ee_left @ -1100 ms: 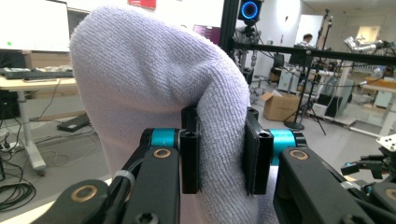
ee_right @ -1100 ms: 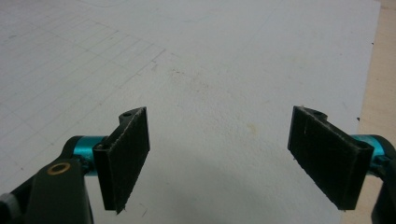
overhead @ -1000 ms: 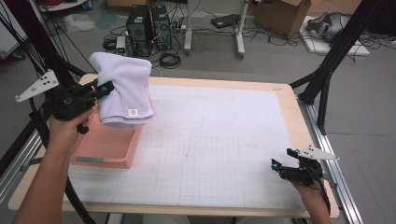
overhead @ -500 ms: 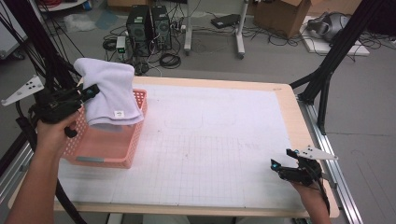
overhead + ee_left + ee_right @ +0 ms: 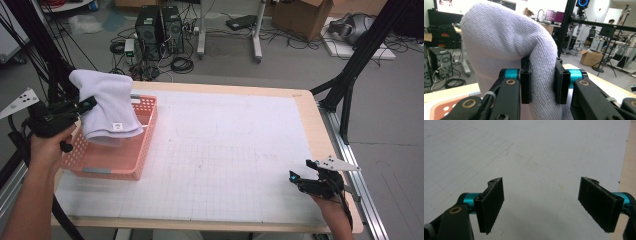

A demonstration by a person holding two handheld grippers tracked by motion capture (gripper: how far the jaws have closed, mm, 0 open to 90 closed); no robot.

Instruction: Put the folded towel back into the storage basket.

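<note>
A folded white towel point(image 5: 106, 106) hangs over the pink basket point(image 5: 134, 165) at the table's left side, with my left gripper point(image 5: 84, 106) shut on it. In the left gripper view the towel point(image 5: 506, 42) bulges up between the two black pads point(image 5: 525, 80), which pinch a thick fold. Near the table's front right corner my right gripper point(image 5: 300, 172) rests low and open. In the right gripper view its jaws stand wide apart around my right gripper's point(image 5: 541, 205) empty gap over the white mat point(image 5: 536, 150).
The white gridded mat point(image 5: 225, 150) covers most of the wooden table point(image 5: 310, 110). Black frame legs point(image 5: 350, 75) stand at the right, and computer towers point(image 5: 160, 30) and cables lie on the floor beyond the far edge.
My left gripper has carried the towel leftward and lower, so it now hangs over the basket's left half. The right gripper has stayed put.
</note>
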